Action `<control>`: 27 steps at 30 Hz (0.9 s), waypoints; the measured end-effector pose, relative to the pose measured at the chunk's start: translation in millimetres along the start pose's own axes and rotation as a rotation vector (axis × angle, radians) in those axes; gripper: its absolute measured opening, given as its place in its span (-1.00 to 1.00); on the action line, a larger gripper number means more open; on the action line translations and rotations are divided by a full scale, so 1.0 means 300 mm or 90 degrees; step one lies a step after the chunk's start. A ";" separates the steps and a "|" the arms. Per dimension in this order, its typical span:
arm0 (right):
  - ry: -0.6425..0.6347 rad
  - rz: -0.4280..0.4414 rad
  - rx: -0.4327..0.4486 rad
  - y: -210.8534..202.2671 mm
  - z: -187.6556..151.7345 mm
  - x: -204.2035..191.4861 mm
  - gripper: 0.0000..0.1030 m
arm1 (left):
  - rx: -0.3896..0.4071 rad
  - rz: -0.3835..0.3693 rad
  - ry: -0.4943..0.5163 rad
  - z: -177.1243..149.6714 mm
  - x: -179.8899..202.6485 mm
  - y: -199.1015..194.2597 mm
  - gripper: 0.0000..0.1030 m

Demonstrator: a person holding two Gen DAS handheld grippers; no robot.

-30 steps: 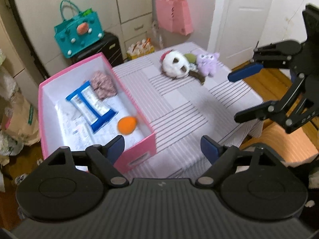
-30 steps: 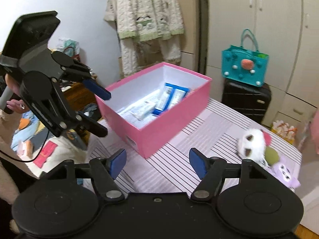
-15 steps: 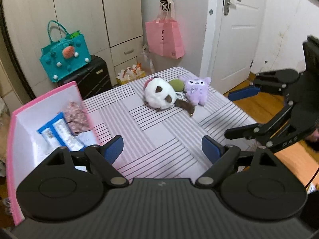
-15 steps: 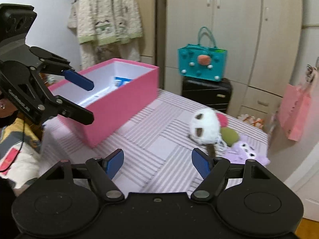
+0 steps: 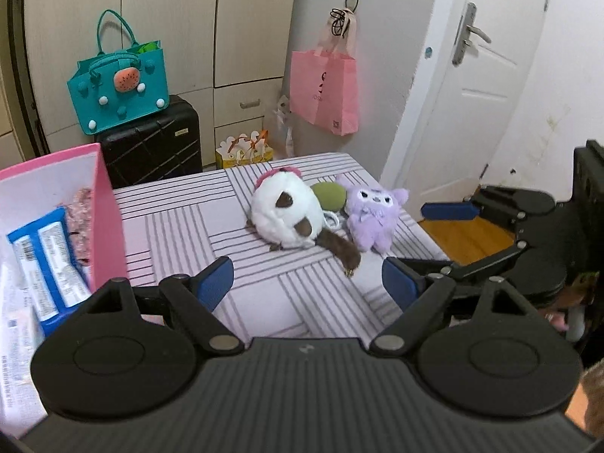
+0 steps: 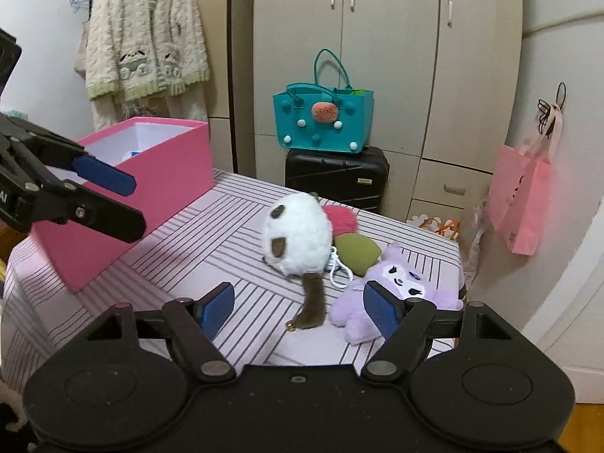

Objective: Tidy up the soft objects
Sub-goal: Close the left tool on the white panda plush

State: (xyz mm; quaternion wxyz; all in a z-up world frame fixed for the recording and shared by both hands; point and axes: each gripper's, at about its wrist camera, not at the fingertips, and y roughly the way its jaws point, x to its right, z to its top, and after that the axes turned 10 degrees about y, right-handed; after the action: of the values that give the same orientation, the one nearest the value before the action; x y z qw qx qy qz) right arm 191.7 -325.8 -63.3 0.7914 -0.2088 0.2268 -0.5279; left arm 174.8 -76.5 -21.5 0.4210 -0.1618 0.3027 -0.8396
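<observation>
A pink box stands open at the left end of the surface. Inside lie blue-and-white packets and a pinkish crumpled cloth against its far wall; the rest of its floor is out of view.

The surface wears a pale cloth with dark stripes. Behind it a teal bag sits on a black suitcase before pale cupboards. A pink paper bag hangs on the wall beside a white door, and a fluffy cream cardigan hangs at the far left in the right wrist view.

The soft toys lie clustered near the far right corner: a white plush with brown patches and a brown tail, a pink ball and a green one touching it, and a purple plush just beside them. The left claw is spread wide with nothing between its fingers, the white plush ahead and apart. The right claw is also wide open and empty; the brown tail points into its gap and the purple plush shows just behind its right finger.
</observation>
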 end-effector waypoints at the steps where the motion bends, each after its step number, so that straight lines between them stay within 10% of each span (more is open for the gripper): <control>1: 0.002 0.004 0.001 0.017 -0.002 0.008 0.54 | 0.002 -0.001 -0.006 0.004 -0.001 0.019 0.67; 27: -0.144 0.009 0.003 0.376 0.025 -0.053 0.53 | 0.016 0.009 -0.194 0.012 -0.121 0.411 0.56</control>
State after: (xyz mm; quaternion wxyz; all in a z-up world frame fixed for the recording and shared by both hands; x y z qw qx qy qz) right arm 274.2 -270.2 -119.4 0.8161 -0.2635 0.1363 -0.4959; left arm 273.2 -105.7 -98.7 0.4702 -0.2799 0.2258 -0.8059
